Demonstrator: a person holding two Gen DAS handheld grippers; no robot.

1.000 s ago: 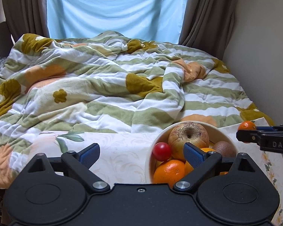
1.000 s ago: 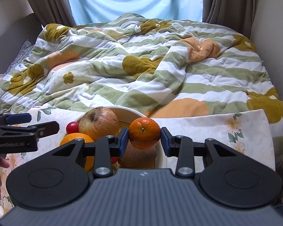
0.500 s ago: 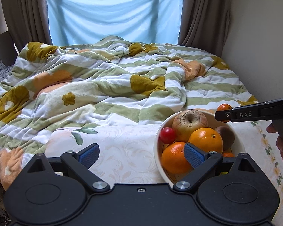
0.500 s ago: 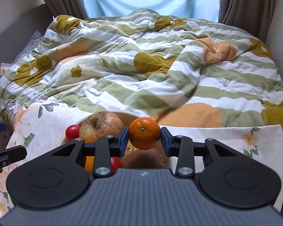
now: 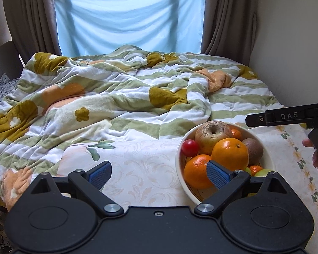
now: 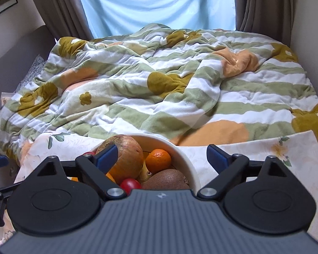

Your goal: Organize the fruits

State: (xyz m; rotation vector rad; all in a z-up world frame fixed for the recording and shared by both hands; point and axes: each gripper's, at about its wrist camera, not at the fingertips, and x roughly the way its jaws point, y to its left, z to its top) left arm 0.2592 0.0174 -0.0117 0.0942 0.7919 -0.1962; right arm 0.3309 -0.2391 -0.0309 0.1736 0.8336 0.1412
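**Op:** My right claw [image 6: 162,155] was clamped on the mandarin [image 6: 158,158] a moment ago. Its jaws have just been opening, they now stand wide with nothing between them, and the mandarin lies in the bowl [image 6: 188,158] between the apple [image 6: 125,154] and the kiwi [image 6: 166,178]. My left claw [image 5: 158,174] has slid sideways, so the bowl shows more fully in its view than it did.

**Obs:** And the left one, is it holding anything?

**Op:** No. It's open and empty, low over the tabletop [image 5: 137,165] just left of the bowl. Its right pad sits in front of the lower orange [image 5: 196,170] in that view; whether it touches, I can't tell.

**Obs:** So the drop is made. What's the careful way out?

**Op:** I'd judge the release done but the retreat not. The right claw's left pad looks close to the apple, so I'd lift straight up and back before swinging anywhere. A sideways exit could nudge the apple, and the pile is heaped: the big orange [image 5: 230,154] rides high and the tomato [image 5: 189,147] sits by the rim.

**Obs:** Any more fruit to fetch?

**Op:** None that I can see on the cloth or the blanket [image 5: 116,105] behind. I'd keep the left claw clear of the rim and look round before calling it finished.
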